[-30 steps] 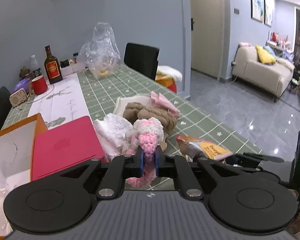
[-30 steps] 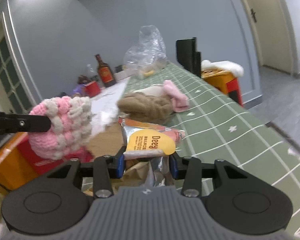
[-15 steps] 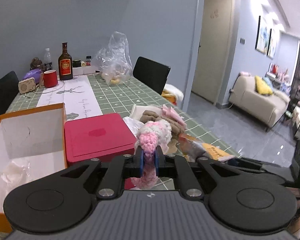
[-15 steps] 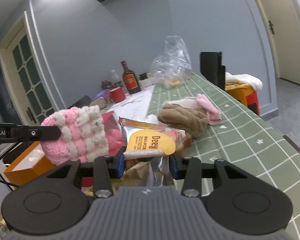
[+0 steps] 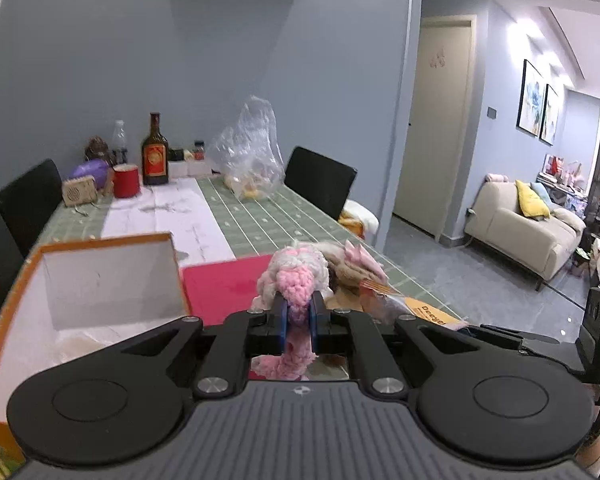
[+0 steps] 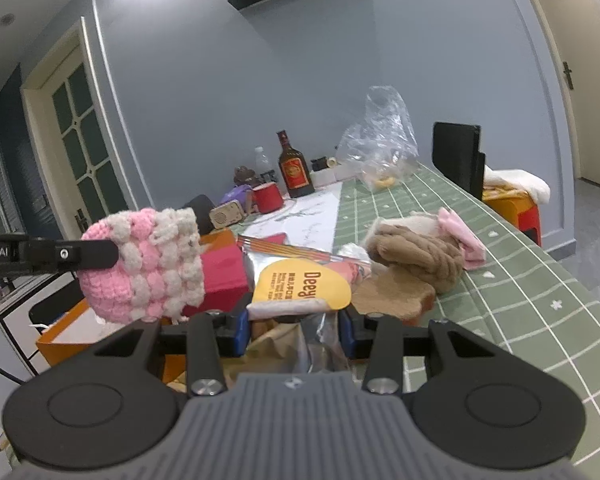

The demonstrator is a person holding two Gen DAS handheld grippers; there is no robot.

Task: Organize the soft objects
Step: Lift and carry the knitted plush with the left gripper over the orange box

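- Left wrist view: our left gripper (image 5: pixel 299 316) has its jaws pinched tight on the pink-and-white knit (image 5: pixel 296 280); the knit bulges out past the blue pads (image 5: pixel 283 320) and a tail hangs below them.
- The knit is held up off the table (image 5: pixel 260 216), in front of the red lid (image 5: pixel 220 284).
- The open orange box (image 5: pixel 100 276) sits to the left, touching the lid's edge.
- A snack bag (image 5: pixel 428 312) shows at right with the right gripper's finger behind it.
- Right wrist view: our right gripper (image 6: pixel 296 328) has its jaws part-spread and clamped on the snack bag (image 6: pixel 300 284), yellow label facing us, foil crumpled between the pads.
- The knit (image 6: pixel 148 264) hangs at left on the left gripper's finger (image 6: pixel 72 254), above the box (image 6: pixel 64 332).
- A brown knit pile (image 6: pixel 416 252) with a pink cloth (image 6: pixel 460 236) on it lies on the green tablecloth to the right.
- A bottle (image 6: pixel 294 172), a red mug (image 6: pixel 268 198) and a clear bag (image 6: pixel 380 140) stand at the far end.
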